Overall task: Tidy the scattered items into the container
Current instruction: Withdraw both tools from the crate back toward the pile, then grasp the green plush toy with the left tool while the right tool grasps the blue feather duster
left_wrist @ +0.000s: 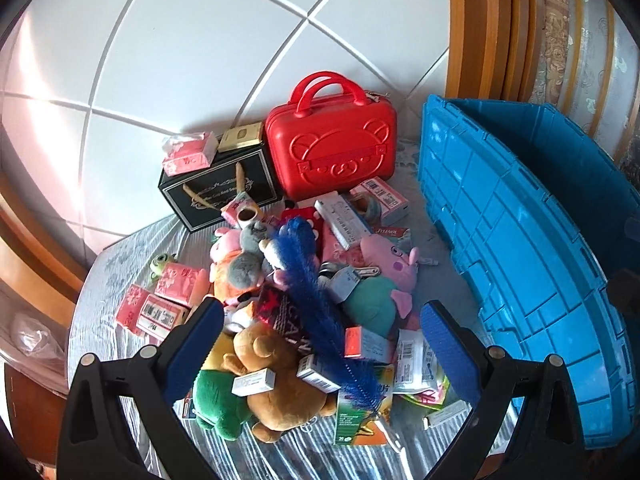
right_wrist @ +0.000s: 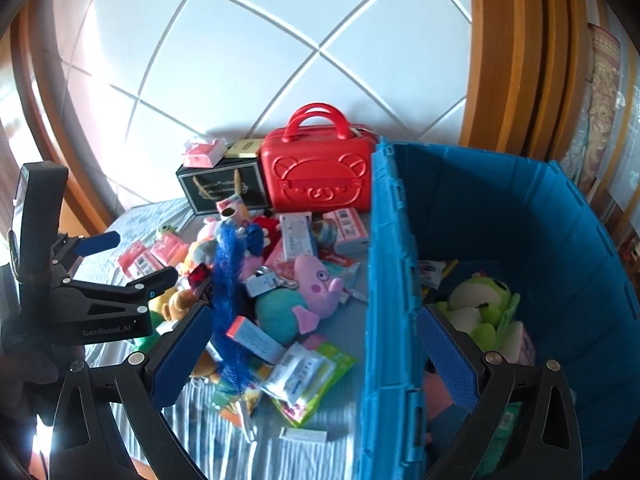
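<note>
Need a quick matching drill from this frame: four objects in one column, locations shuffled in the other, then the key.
Things:
1. green frog plush
2. red bear-face case
3. blue bristle brush
4. pink tissue pack

Places:
A. on top of the black gift box
B. lying across the pile of toys and boxes
C. inside the blue crate
D. standing at the wall, beside the black gift box

Pairs: 1-C, 2-D, 3-B, 4-A
</note>
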`<action>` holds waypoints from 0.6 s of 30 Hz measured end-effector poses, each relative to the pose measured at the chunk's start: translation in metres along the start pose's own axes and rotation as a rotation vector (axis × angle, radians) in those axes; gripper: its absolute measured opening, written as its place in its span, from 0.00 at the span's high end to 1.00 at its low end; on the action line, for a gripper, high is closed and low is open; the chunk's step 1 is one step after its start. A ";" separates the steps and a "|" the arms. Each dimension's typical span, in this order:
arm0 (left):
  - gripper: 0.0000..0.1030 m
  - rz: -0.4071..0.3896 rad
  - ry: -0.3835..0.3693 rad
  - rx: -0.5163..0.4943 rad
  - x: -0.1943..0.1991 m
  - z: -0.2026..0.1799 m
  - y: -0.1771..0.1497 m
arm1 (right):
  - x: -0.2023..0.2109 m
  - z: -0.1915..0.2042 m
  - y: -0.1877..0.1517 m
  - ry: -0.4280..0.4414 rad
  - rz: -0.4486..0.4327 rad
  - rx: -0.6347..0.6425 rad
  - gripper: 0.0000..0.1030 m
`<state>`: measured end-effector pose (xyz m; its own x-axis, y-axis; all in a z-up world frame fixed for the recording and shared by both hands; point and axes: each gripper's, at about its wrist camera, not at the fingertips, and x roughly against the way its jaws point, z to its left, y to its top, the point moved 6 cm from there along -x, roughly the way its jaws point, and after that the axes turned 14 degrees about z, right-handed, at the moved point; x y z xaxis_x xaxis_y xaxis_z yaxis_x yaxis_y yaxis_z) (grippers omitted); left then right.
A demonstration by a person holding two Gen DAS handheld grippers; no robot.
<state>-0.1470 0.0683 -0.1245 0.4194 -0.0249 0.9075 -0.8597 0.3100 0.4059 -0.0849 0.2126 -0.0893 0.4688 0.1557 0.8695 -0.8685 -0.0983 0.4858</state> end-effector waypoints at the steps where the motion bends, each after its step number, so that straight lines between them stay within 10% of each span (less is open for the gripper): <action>1: 0.02 0.007 0.003 0.008 -0.003 0.007 -0.005 | -0.002 0.005 0.000 0.002 0.003 0.006 0.00; 18: 0.02 0.109 0.022 0.092 -0.042 0.082 -0.073 | -0.049 0.074 -0.008 0.038 0.054 0.092 0.00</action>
<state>-0.1255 -0.0314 -0.1833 0.3273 0.0250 0.9446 -0.9232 0.2215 0.3140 -0.0885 0.1328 -0.1292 0.4140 0.1850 0.8913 -0.8728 -0.1973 0.4463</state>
